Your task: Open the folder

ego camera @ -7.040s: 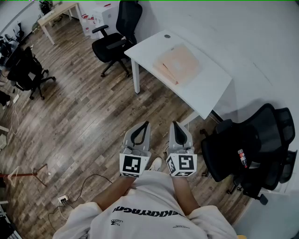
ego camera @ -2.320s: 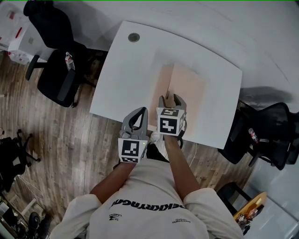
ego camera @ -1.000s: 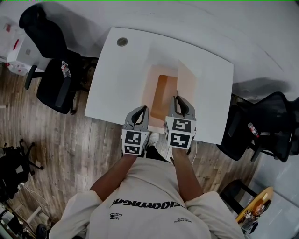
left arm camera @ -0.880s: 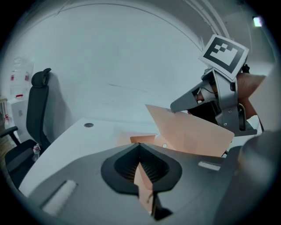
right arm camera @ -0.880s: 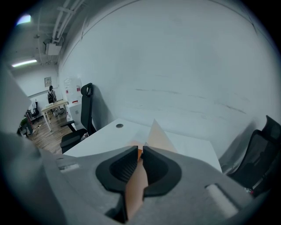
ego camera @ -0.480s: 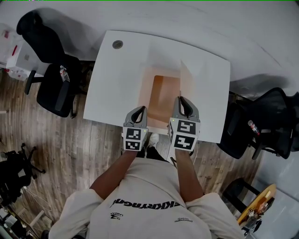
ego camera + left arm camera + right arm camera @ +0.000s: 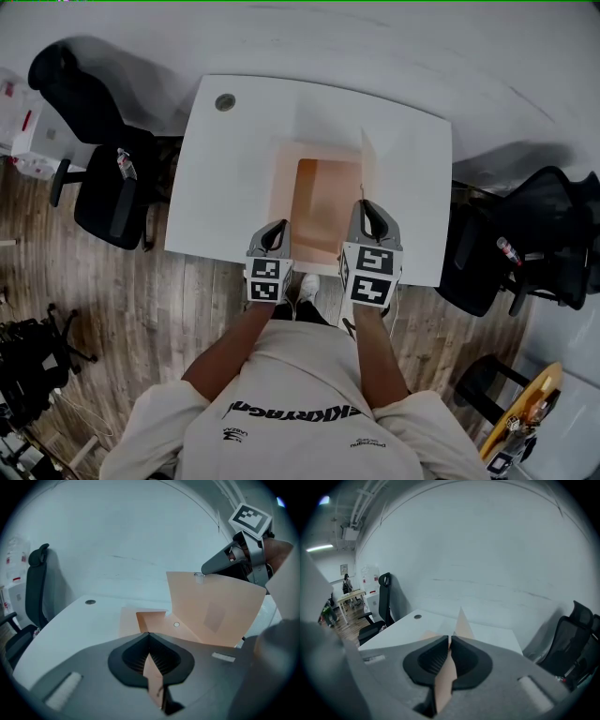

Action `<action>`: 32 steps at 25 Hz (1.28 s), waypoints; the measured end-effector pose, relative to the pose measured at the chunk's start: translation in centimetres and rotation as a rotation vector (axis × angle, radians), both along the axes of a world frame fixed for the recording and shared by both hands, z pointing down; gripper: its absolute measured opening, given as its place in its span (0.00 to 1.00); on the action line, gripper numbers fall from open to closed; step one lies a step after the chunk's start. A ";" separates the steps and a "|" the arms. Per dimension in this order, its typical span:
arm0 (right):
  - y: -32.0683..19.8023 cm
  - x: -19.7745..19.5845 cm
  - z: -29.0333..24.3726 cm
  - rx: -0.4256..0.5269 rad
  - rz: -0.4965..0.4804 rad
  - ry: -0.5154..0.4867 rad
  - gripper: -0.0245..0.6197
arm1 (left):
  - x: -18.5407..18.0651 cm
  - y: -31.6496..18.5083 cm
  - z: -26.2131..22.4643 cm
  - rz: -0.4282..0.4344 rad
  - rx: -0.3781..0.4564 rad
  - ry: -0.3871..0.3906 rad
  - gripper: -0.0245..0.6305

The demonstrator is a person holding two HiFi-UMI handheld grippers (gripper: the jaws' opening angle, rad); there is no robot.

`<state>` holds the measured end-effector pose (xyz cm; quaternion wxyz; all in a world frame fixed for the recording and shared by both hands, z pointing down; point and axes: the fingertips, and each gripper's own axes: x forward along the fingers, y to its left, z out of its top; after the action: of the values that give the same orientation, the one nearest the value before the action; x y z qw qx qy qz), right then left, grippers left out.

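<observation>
head view: folder [image 7: 319,202] near edge hidden behind left gripper [image 7: 280,223] and right gripper [image 7: 365,202]; cover [image 7: 362,159] stands edge-on, faces not visible there; round dot [image 7: 176,625] inside folder too small to identify; item [image 7: 120,161] on chair [image 7: 98,192] too small to tell; clutter [image 7: 527,420] bottom-right, cut by frame edge

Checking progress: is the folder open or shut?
Half open: the folder lies flat while the right hand-held gripper holds its cover upright.
</observation>
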<state>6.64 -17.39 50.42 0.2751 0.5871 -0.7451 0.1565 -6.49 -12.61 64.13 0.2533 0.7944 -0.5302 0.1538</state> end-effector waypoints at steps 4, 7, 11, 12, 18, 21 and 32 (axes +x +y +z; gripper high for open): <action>0.1 1.3 -0.1 0.001 0.013 0.000 0.07 | 0.6 -0.1 0.7 0.002 -0.015 -0.012 0.03; 0.2 2.2 0.0 0.000 0.024 -0.002 0.07 | 0.6 0.0 1.5 -0.002 -0.033 -0.020 0.03; 0.1 3.5 -0.1 0.003 0.044 -0.008 0.07 | 0.4 -0.2 2.4 -0.011 -0.056 -0.032 0.03; 0.0 3.7 -0.1 0.003 0.047 -0.009 0.07 | 0.3 -0.2 2.6 -0.014 -0.062 -0.035 0.03; 0.1 5.1 0.2 -0.002 0.055 -0.027 0.07 | 0.4 0.0 3.9 -0.017 -0.100 -0.051 0.03; 0.0 5.8 0.3 -0.003 0.060 -0.033 0.07 | 0.7 -0.1 4.4 -0.006 -0.108 -0.077 0.03; -0.2 10.2 1.2 -0.023 0.116 -0.040 0.07 | 0.9 -0.2 5.2 -0.001 -0.140 -0.135 0.03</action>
<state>16.81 -17.56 51.63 0.2575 0.6230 -0.7131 0.1924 -5.58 -12.82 69.31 0.2717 0.7623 -0.5345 0.2436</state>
